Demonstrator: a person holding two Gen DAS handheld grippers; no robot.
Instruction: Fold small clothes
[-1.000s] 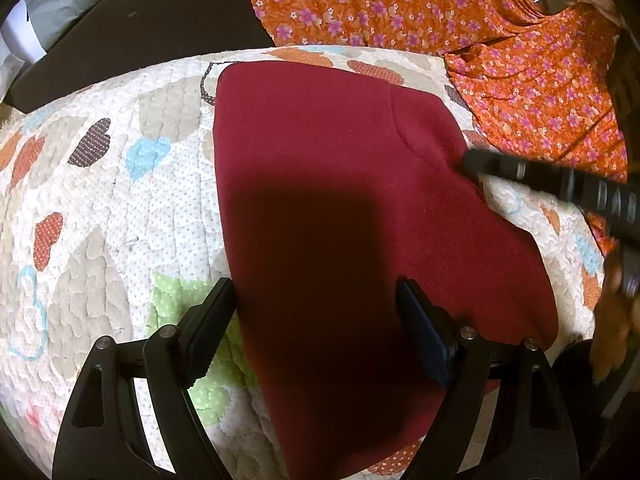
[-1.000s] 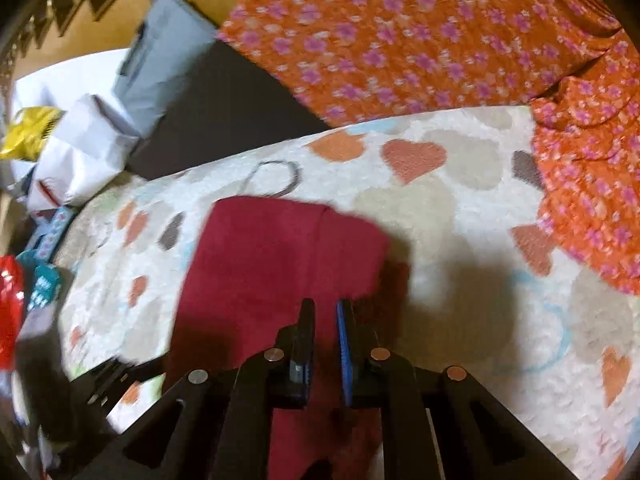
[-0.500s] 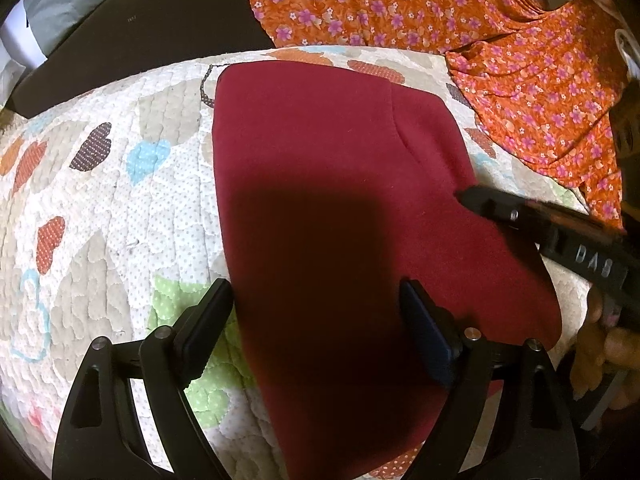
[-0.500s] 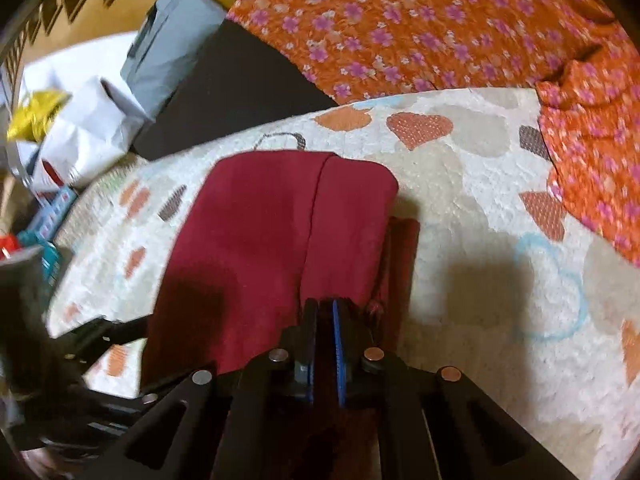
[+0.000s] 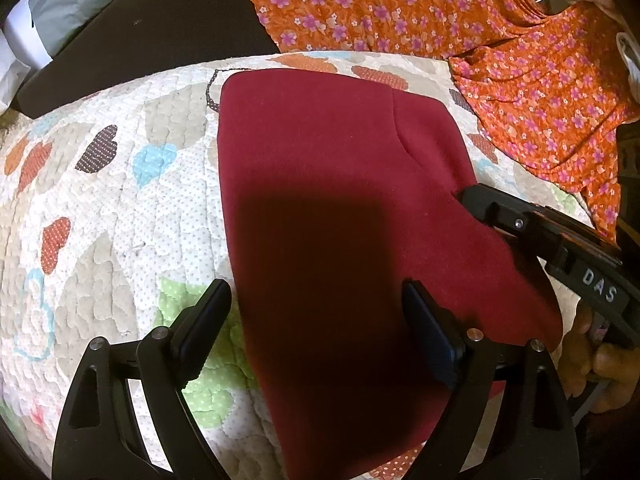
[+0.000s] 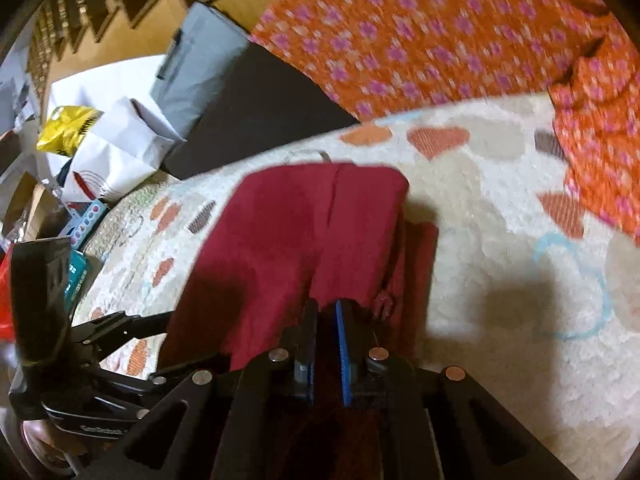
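Note:
A dark red garment (image 5: 340,208) lies folded on the heart-patterned quilt (image 5: 100,208). My left gripper (image 5: 316,320) is open, its fingers spread over the garment's near part, just above it. My right gripper (image 6: 326,312) is shut on the garment's (image 6: 304,232) right edge, with red cloth between its pads. In the left wrist view the right gripper (image 5: 468,198) comes in from the right and touches the garment's right edge. A second red layer (image 6: 416,264) shows beside the fold.
An orange flowered cloth (image 5: 440,16) lies across the back and right of the quilt. A dark cushion (image 5: 160,32) and grey fabric (image 6: 192,68) sit at the back left. White bags (image 6: 116,152) and boxes stand off the bed's left side.
My right gripper has drawn back along the garment's right edge toward me and closed on the cloth. My left gripper has stayed open and still.

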